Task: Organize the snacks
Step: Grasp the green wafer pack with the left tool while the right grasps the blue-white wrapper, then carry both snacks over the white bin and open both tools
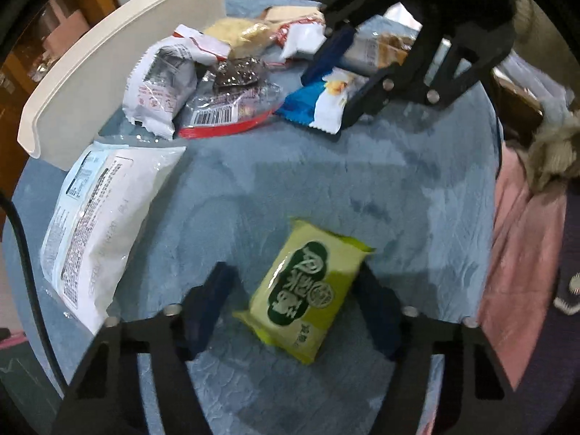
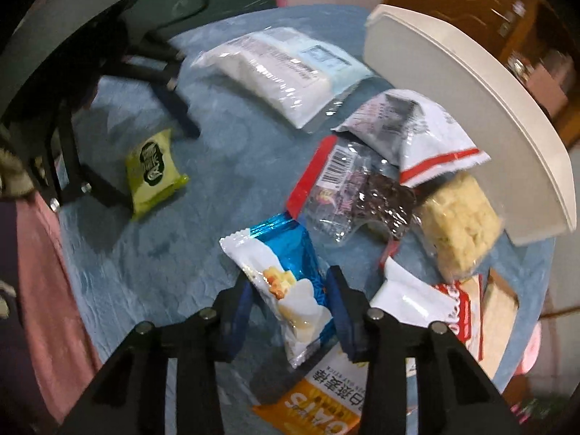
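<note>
Left wrist view, left to right: a large white pouch (image 1: 98, 217) lies flat at the left edge of the blue-covered tabletop (image 1: 398, 181), just beside a cream tray (image 1: 108, 69) standing on its side. The left claw (image 1: 293, 301) points steeply down with its jaws part open, straddling a small green packet (image 1: 304, 297); the right pad looks against the wrapper edge, the left pad stands clear, so no grip is made. Farther back sits a loose pile of snacks.

Right wrist view, left to right: the green packet lies apart from the pile. The right claw (image 2: 290, 308) has its jaws narrowed around a blue-and-white packet (image 2: 286, 282), both pads apparently pressing its sides. An orange oat bar (image 2: 319, 395) lies beneath; a clear bag of pale pieces (image 2: 456, 224) rests against the tray.

Judgement: these packets are light, soft, crinkly film, slippery and prone to sliding out. Take hold across the padded middle, not the thin crimped ends; contents may crumble under hard squeezing.
</note>
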